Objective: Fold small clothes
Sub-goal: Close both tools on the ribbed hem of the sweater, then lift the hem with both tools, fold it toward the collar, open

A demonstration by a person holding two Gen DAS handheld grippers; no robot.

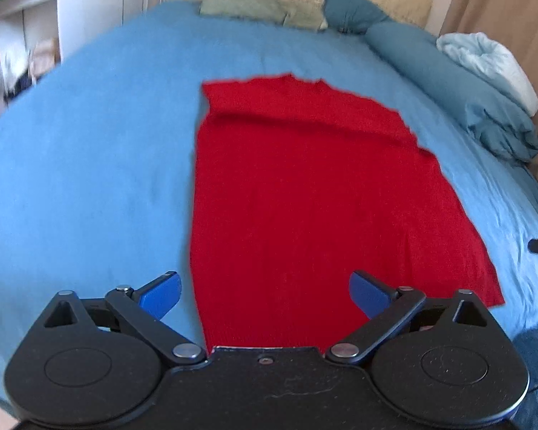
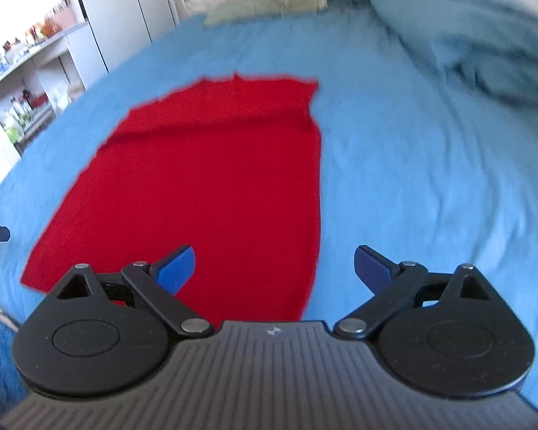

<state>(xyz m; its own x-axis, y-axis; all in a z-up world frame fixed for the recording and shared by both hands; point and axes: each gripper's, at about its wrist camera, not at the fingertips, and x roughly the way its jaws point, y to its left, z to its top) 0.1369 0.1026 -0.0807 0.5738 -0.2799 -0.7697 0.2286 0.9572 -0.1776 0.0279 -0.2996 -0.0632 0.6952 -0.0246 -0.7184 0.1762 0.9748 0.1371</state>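
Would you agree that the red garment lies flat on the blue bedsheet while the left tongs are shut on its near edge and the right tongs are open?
Not quite: the left tongs are open too, holding nothing, as the left wrist view shows. The red garment does lie flat on the blue bedsheet, and the right tongs are open.

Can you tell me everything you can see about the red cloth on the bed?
The red cloth is a bright, plain red garment that looks like soft knit. It lies spread flat on the blue bedsheet, long and roughly rectangular, with a fold or crease across it near the far end and an uneven far edge. Its near end runs under both views. Neither the left gripper nor the right gripper holds it; both sets of jaws stand open above its near edge.
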